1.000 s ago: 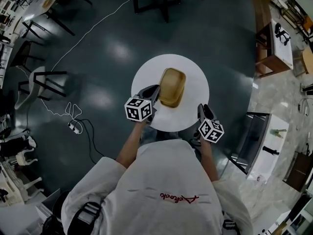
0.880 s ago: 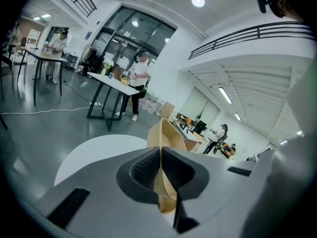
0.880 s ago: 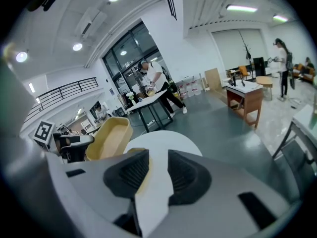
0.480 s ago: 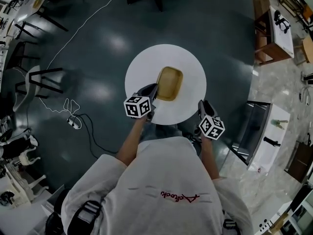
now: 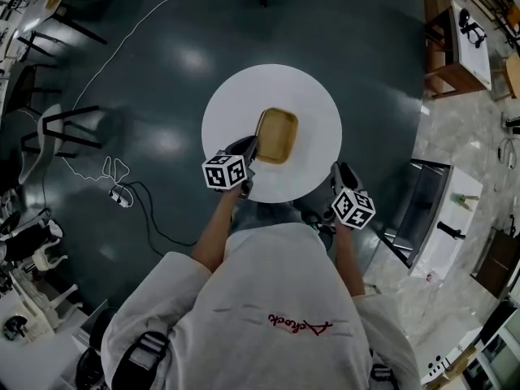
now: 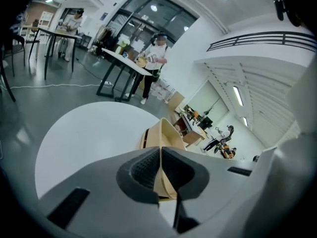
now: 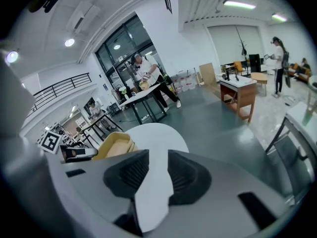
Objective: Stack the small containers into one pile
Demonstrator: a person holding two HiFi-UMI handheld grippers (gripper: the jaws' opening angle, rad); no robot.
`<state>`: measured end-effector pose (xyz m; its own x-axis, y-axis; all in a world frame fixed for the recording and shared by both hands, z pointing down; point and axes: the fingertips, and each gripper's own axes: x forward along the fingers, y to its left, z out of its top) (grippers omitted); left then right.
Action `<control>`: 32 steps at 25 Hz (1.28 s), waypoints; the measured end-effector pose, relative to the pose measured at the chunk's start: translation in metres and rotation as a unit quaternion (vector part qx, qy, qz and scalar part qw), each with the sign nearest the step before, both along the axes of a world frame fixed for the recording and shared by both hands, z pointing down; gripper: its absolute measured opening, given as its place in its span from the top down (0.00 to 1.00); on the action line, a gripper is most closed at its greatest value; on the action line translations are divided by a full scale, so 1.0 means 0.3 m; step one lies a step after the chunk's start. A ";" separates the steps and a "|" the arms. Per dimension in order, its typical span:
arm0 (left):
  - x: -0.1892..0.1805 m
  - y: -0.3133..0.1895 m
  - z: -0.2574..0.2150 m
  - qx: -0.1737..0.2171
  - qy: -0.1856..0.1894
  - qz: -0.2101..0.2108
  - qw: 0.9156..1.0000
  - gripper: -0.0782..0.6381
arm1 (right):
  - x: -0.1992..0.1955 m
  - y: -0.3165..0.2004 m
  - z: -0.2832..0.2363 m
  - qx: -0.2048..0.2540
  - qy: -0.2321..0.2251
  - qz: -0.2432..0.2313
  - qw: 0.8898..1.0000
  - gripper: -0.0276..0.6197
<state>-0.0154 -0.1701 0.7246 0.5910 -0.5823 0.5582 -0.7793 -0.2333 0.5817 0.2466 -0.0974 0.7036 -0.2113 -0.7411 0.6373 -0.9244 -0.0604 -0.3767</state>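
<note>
A tan, rounded-rectangular container stack [image 5: 277,134] sits near the middle of the round white table [image 5: 313,108]. My left gripper [image 5: 253,146] reaches in from the near left and is shut on the stack's near rim. In the left gripper view the thin tan wall [image 6: 165,134] runs straight between the pads, and the left gripper [image 6: 160,175] pinches it. My right gripper [image 5: 340,171] hovers at the table's near right edge, apart from the stack, and is open. In the right gripper view the right gripper [image 7: 153,171] shows only white tabletop between its pads, with the stack [image 7: 113,145] to the left.
The table stands on a dark floor with a white cable [image 5: 114,187] at the left. A black chair [image 5: 69,132] is at the far left, and wooden furniture [image 5: 457,51] at the upper right. People work at tables [image 6: 124,61] in the background.
The head view has pulled back, so the table looks smaller and higher in the picture. Both grippers keep the same stance relative to the stack.
</note>
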 end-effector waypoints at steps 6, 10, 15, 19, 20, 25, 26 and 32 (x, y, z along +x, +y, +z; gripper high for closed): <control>-0.004 0.001 0.029 0.000 -0.023 0.016 1.000 0.86 | 0.002 -0.009 0.016 -0.002 0.000 0.001 1.000 0.76; 0.009 0.001 0.015 0.022 -0.037 0.037 0.998 0.83 | -0.013 -0.010 0.023 -0.005 -0.001 -0.002 1.000 0.76; 0.013 -0.006 0.000 0.040 -0.046 0.046 0.997 0.70 | -0.028 -0.010 0.029 -0.005 -0.003 -0.006 1.000 0.76; 0.003 -0.003 -0.002 0.042 -0.050 0.046 0.997 0.70 | -0.039 -0.006 0.032 -0.005 -0.001 -0.010 1.000 0.76; -0.001 -0.001 -0.003 0.043 -0.052 0.046 0.997 0.70 | -0.042 -0.005 0.031 -0.005 -0.001 -0.011 1.000 0.76; -0.012 0.003 -0.031 0.054 -0.058 0.046 0.996 0.70 | -0.052 -0.008 0.017 0.000 -0.002 -0.015 1.000 0.76; -0.014 0.001 -0.041 0.058 -0.059 0.047 0.995 0.70 | -0.056 -0.010 0.014 0.002 -0.001 -0.016 1.000 0.76; 0.001 0.006 -0.131 0.085 -0.060 0.060 0.993 0.83 | -0.071 -0.020 -0.043 0.019 0.002 -0.025 0.999 0.85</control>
